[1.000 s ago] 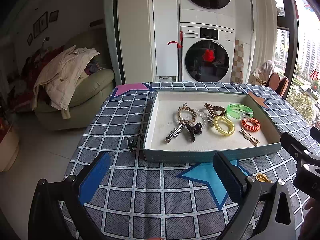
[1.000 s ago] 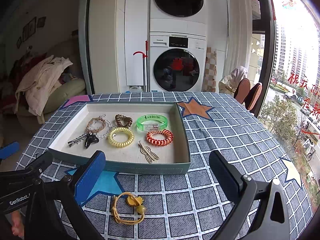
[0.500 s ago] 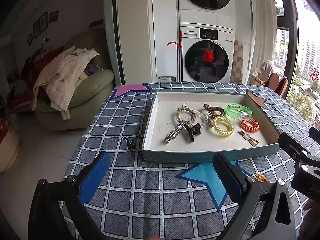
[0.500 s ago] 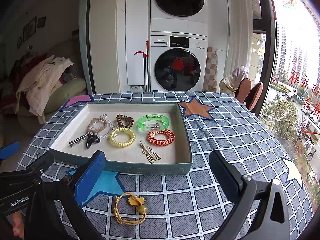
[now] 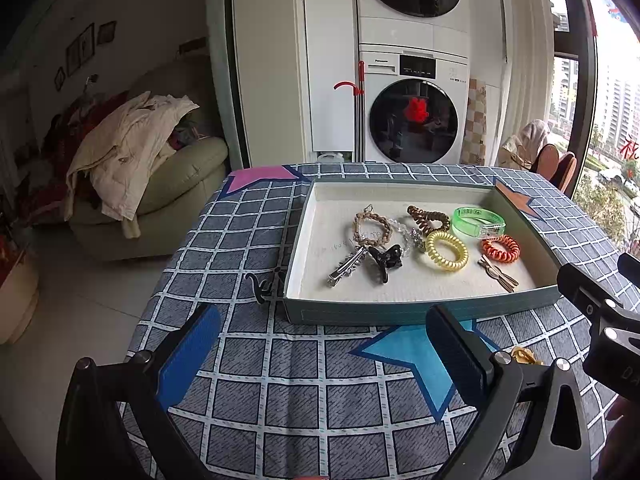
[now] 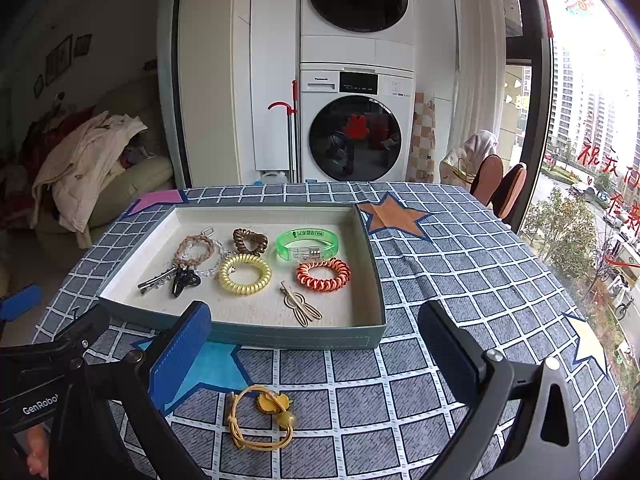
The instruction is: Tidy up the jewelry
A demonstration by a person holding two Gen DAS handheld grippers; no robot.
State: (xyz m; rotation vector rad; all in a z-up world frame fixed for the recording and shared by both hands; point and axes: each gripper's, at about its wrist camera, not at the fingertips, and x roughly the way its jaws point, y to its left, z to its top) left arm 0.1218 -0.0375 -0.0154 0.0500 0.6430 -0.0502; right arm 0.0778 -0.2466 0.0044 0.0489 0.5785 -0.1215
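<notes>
A teal tray (image 6: 280,338) (image 5: 400,312) on the checked tablecloth holds several pieces: a green bangle (image 6: 307,243), an orange coil tie (image 6: 323,275), a yellow coil tie (image 6: 245,274), a gold clip (image 6: 301,309), a black claw clip (image 5: 385,262). A yellow hair tie with a charm (image 6: 262,418) lies on the cloth in front of the tray, between my right gripper's open fingers; its edge shows in the left view (image 5: 522,355). A small black hook-shaped piece (image 5: 260,286) lies by the tray's left wall. My left gripper (image 5: 324,354) and right gripper (image 6: 316,356) are open and empty.
The table's left edge drops to the floor by a sofa (image 5: 160,184) with clothes. Stacked washing machines (image 6: 356,120) stand behind the table. Chairs (image 6: 500,184) and a window are at the right. The right gripper's body (image 5: 600,320) shows beside my left one.
Both grippers have drifted slightly; the tray sits a little higher in the right view. Nothing was picked up or released.
</notes>
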